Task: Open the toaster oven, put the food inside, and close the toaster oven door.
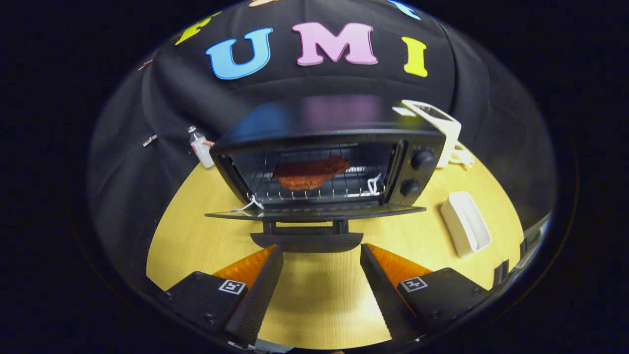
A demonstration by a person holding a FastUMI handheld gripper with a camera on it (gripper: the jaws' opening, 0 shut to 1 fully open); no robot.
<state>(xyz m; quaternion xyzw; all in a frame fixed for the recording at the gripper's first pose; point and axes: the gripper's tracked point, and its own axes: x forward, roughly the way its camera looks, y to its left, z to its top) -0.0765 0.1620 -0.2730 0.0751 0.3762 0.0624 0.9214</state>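
The black toaster oven (324, 162) stands on the yellow wooden table (196, 221), ahead of the gripper (322, 253), with its glass door (314, 212) dropped fully down to lie nearly flat, its outer edge pointing toward the fingers. The door's dark handle (307, 241) projects from that front edge and sits just ahead of the fingertips, level with the gap between them. The gripper is spread wide and holds nothing; both fingers (260, 290) hang above bare tabletop, one to each side of the handle, and whether the tips touch it cannot be told.

The food (310, 173), a flat reddish-brown piece like a slab of cooked meat, lies inside the oven on the wire rack (314, 189), roughly in the middle of the cavity and a little toward the back. Two pale wire hooks show at the rack's front corners, one at the left (251, 204) and one at the right (374, 184). On the oven's right-hand panel are two round black knobs (422, 160), one above the other.

Left of the oven, close to the booth's black cloth wall, a small clear bottle (199, 145) with a white label stands at the table's edge. Behind the oven's right corner is a white boxy appliance (435, 123), partly hidden by the oven. On the table to the right, well apart from the oven, lies an oblong white dish (465, 223), tilted at an angle to the door
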